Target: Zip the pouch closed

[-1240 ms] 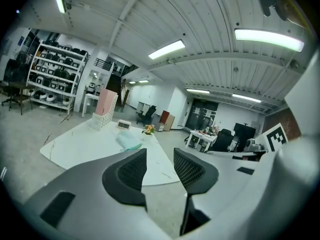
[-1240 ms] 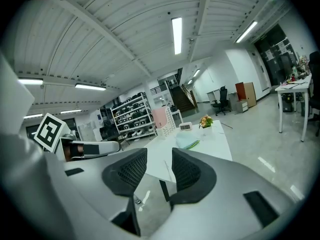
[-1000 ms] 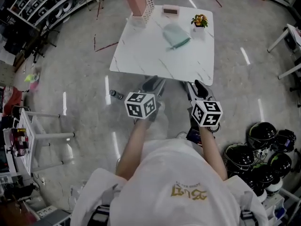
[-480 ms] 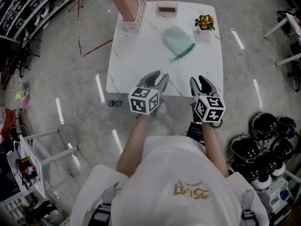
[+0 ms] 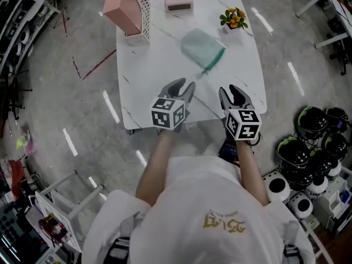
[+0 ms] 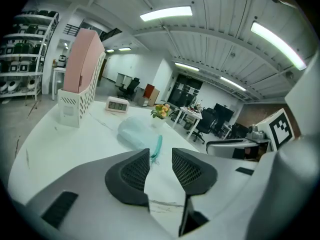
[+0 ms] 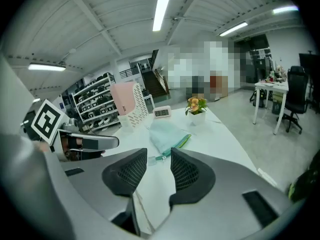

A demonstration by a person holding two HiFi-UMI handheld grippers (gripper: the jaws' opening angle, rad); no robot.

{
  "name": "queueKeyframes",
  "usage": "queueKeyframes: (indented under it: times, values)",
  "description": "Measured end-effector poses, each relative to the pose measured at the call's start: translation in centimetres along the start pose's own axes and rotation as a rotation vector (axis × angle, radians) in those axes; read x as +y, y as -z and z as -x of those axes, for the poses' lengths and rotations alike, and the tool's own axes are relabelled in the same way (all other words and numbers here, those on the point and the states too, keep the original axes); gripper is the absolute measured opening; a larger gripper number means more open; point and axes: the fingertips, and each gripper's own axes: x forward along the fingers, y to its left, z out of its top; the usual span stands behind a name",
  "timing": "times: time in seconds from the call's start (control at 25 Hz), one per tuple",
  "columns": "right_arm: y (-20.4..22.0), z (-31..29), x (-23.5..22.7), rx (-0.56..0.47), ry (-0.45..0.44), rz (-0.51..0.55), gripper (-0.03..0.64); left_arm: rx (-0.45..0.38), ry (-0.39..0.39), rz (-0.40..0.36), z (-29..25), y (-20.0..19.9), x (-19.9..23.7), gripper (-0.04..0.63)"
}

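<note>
A pale teal pouch (image 5: 199,47) lies flat on the white marble table (image 5: 148,70), its green zipper edge and pull (image 5: 207,69) pointing toward me. In the left gripper view the pouch (image 6: 134,132) sits beyond the jaws; the right gripper view shows the pouch (image 7: 166,133) ahead too. My left gripper (image 5: 180,87) hovers over the table's near edge, short of the pouch, its jaws closing with nothing between them (image 6: 160,155). My right gripper (image 5: 230,92) is beside it, open and empty (image 7: 159,156).
A pink file holder (image 5: 126,7) stands at the far left corner, a small digital clock (image 5: 179,4) at the back, and a flower pot (image 5: 233,18) at the far right. Black and white helmets (image 5: 311,147) crowd the floor on the right.
Both grippers have moved forward and down, from off the table to over its near edge. The table and pouch now lie closer in the head view.
</note>
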Motion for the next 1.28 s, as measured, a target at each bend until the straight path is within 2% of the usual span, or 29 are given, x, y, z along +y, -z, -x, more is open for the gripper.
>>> queueKeyframes:
  times: [0.28,0.76,1.28]
  values:
    - [-1.1,-1.7,-0.5,0.040,0.024,0.123,0.160,0.054,0.054,-0.034,-2.2,0.7,0.5,0.155]
    - [0.0,-4.0,-0.2,0.085,-0.010,0.093,0.161,0.130,0.068,-0.119,-4.5,0.8,1.0,0.152]
    - [1.5,-8.1,-1.2,0.177,-0.047,0.099,0.158,0.226,0.086,-0.100,-8.1,2.8,2.1,0.148]
